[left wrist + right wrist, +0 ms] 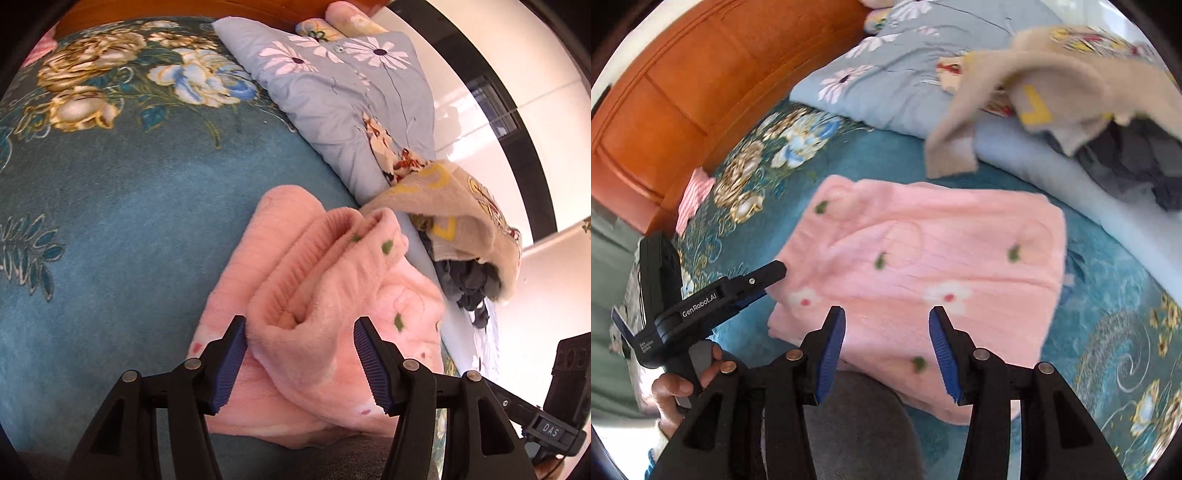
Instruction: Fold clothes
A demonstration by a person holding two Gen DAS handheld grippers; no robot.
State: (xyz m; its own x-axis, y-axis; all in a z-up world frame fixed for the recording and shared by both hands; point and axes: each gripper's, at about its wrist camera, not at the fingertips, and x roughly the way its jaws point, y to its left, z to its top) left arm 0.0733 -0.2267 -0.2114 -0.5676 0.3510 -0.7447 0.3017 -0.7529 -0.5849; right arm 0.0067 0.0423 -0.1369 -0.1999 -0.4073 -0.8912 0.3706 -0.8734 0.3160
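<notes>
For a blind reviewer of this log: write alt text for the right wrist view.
A pink fleece garment with small flowers lies folded flat on a teal floral bedspread, the open right gripper hovering over its near edge. The left gripper, held in a hand, reaches its left edge; a beige garment lies on blue bedding behind.

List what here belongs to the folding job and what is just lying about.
Job: pink fleece garment, left gripper, right gripper, both open.
Lying about: beige fleece garment, dark clothes, blue daisy quilt, teal floral bedspread, wooden headboard.
</notes>
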